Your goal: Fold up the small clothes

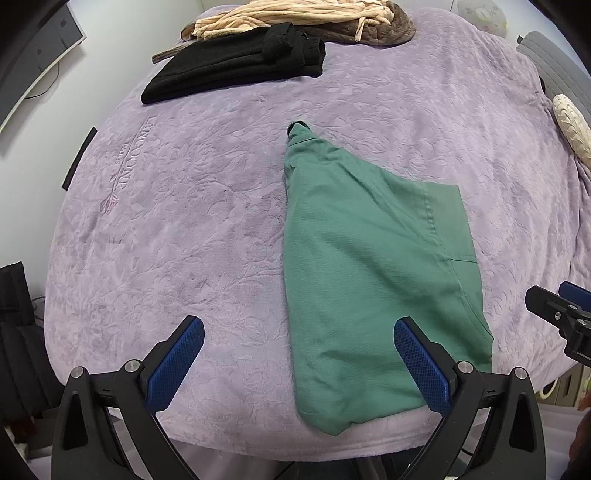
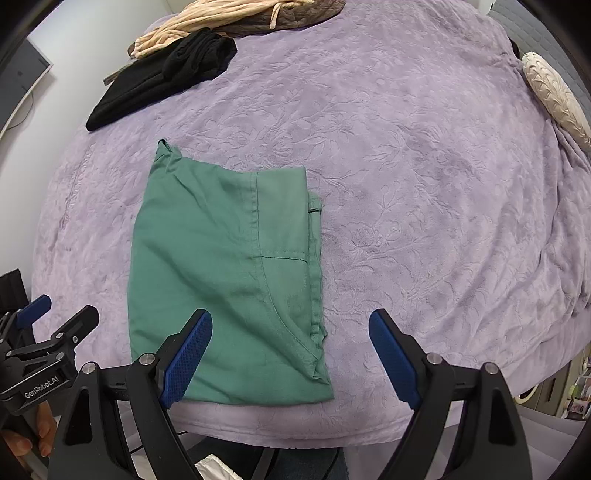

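Across the whole field: bed (image 1: 369, 110) under a lilac plush blanket (image 2: 406, 166) embossed with a leaf pattern. Stitched lettering near its left edge, seen from the left wrist view, reads roughly "LINCONE"; a smaller line beneath it is too fine to read.

Item 1. Green garment (image 1: 369, 280), folded, lying flat on the blanket at the near edge of the bed, right of centre in the left wrist view and left of centre in the right. Long axis runs from the near edge away toward the far side. Broad end nearest the cameras; the piece tapers to a narrow tip that points away. A stitched seam runs along its length.

Item 2. Black garment (image 1: 229, 70), folded, far left of the bed, well apart from the green one.

Item 3. Peach and brown fabric heap (image 1: 295, 18) at the far edge, touching the black garment.

Item 4. Cream textured cushion (image 2: 554, 96), far right edge.

Item 5. Left tongs (image 1: 299, 347), blue-padded, spread wide and holding nothing; the right finger sits over the garment's near corner. Body marked "GenRobot.AI" in the right wrist view.

Item 6. Right tongs (image 2: 291, 343), spread wide, holding nothing, the left finger over the garment.
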